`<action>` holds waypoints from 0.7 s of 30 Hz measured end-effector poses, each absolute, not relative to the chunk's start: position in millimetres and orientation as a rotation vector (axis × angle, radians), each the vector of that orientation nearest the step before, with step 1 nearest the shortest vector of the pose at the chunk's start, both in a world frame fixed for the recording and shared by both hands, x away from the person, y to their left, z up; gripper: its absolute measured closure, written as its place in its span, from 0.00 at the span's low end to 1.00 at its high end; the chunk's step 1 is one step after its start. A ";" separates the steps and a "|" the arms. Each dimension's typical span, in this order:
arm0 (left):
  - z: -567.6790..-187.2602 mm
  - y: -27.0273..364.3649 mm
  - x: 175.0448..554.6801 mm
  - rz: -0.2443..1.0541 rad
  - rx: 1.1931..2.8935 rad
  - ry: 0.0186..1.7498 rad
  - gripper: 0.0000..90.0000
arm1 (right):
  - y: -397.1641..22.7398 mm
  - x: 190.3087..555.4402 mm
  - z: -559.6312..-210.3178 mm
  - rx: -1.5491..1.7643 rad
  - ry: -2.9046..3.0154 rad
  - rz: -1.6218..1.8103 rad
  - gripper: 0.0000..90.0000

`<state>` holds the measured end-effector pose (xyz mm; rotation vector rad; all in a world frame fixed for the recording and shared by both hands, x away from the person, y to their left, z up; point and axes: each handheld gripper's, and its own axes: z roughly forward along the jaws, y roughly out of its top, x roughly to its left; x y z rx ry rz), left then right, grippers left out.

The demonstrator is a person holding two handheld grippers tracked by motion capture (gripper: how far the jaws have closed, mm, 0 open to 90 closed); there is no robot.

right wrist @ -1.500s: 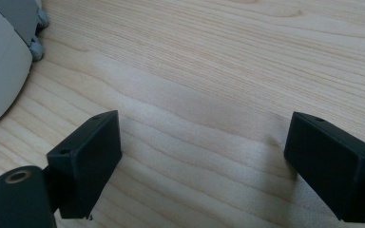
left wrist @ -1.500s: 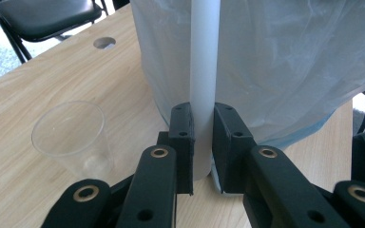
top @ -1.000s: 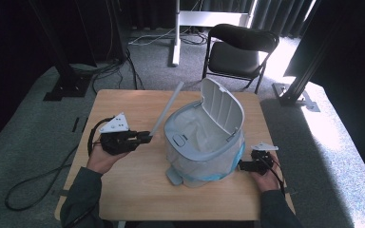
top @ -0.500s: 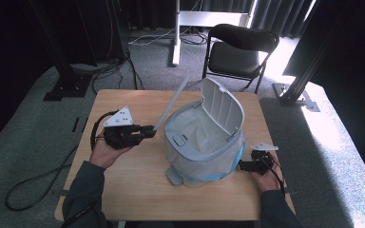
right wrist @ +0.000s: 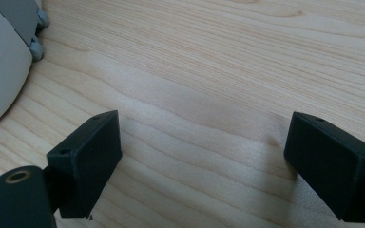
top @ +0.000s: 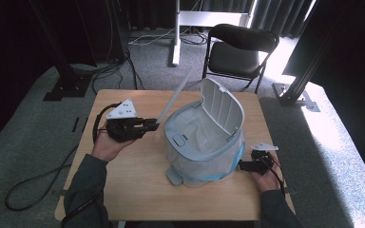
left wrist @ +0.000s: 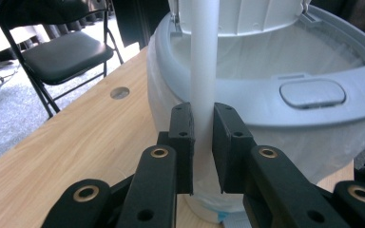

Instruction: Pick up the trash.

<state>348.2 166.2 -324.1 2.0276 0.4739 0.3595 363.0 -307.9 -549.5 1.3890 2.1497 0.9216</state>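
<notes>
Gripping the white strip [left wrist: 204, 57] between narrow jaws, our left gripper [top: 151, 125] held it slanting up beside the rim of the lined grey bin [top: 204, 142], which stood mid-table [top: 133, 190] with its lid raised. Our right gripper [right wrist: 204, 156] rested jaws wide, empty, just beside the bin.

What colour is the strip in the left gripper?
White; the strip shows best in the left gripper view.

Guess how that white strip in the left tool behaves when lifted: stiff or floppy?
Probably fairly stiff: the white strip stands out straight past the left tool, no sag. Likely light, being thin and flat. It looks smooth, so it may slip between the pads.
</notes>
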 end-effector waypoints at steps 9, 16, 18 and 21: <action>-314.8 153.2 354.0 0.356 2.023 0.450 0.88 | -308.0 363.0 -549.5 1.389 2.150 0.922 0.12; -310.7 147.8 358.1 0.350 2.015 0.444 0.88 | -308.0 363.0 -549.5 1.389 2.150 0.922 0.12; -308.9 143.9 358.9 0.346 2.014 0.435 0.88 | -308.0 363.0 -549.5 1.389 2.150 0.922 0.12; -308.4 141.2 359.5 0.346 2.016 0.432 0.88 | -307.9 362.9 -549.5 1.389 2.150 0.922 0.12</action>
